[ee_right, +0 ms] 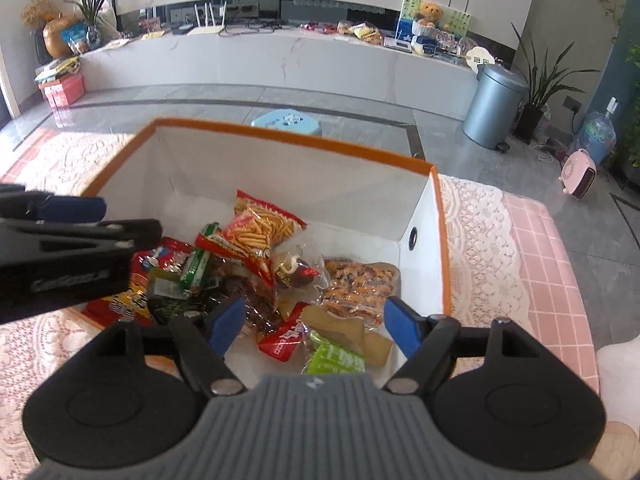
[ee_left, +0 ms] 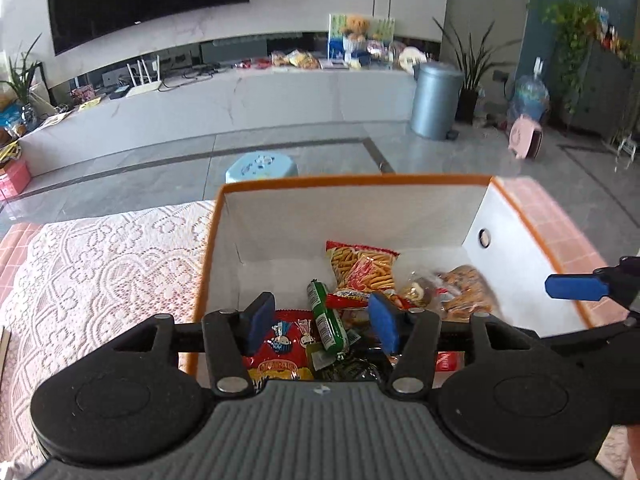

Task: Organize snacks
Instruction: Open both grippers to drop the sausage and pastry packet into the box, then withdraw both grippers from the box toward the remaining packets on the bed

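Observation:
An orange-rimmed white storage box [ee_left: 352, 178] [ee_right: 288, 142] stands on a lace-covered table and holds several snacks. Inside lie a bag of orange sticks [ee_left: 362, 266] [ee_right: 262, 224], a green sausage stick [ee_left: 326, 318] [ee_right: 196, 266], a red packet [ee_left: 284, 344] [ee_right: 128, 292], a clear bag of brown crackers [ee_left: 466, 286] [ee_right: 356, 288] and a green packet [ee_right: 336, 358]. My left gripper [ee_left: 322, 322] is open and empty above the box's near left part. My right gripper [ee_right: 316, 326] is open and empty above the box's near right part. Its blue finger shows in the left wrist view [ee_left: 576, 286].
The lace tablecloth [ee_left: 100, 264] [ee_right: 476, 248] lies over a pink checked cover [ee_right: 548, 256]. Beyond the table are a blue stool [ee_left: 262, 166] [ee_right: 288, 120], a grey bin [ee_left: 436, 100] [ee_right: 494, 106], a pink heater [ee_right: 578, 174] and a long white TV bench [ee_left: 240, 96].

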{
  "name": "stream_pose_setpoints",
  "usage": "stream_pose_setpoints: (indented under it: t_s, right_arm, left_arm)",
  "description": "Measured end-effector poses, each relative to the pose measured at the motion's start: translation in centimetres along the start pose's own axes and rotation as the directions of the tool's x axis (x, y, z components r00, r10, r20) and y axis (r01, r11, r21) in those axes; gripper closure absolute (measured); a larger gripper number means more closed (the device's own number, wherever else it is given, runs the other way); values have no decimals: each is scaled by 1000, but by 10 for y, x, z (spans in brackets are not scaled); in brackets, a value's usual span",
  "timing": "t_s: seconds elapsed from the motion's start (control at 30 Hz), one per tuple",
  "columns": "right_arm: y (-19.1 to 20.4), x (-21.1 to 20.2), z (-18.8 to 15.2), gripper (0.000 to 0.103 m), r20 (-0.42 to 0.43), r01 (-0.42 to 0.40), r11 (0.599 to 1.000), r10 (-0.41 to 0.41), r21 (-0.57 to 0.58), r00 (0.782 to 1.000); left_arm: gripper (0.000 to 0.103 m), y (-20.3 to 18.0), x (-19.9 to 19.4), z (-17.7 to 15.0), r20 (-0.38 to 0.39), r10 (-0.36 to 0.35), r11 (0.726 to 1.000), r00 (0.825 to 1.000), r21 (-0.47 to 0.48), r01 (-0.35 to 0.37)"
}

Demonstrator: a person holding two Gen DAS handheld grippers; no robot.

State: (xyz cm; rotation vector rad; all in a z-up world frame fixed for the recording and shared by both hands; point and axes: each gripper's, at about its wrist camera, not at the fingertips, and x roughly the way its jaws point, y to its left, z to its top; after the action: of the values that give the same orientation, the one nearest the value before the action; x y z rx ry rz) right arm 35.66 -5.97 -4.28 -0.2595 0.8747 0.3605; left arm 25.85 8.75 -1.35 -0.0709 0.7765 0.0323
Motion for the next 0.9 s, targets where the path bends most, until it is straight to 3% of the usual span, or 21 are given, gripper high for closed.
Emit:
stream_pose_setpoints:
  t_s: [0.33,0.6,0.9]
  right_arm:
    - [1,-62,-18,25,84,-36,999,34,19,996]
    - [7,-113,-64,23,164,-71,997,63,40,984]
    - [11,-139,-136,17,241,-60,995,39,81,970]
  left_arm:
    - [32,16,-77,-24,62,-72,989,995,-124,79]
    - [25,11,-117,-59,91,-89,991,992,-93,97]
    - [22,1,-125,-110,97,-100,994,990,-35,104]
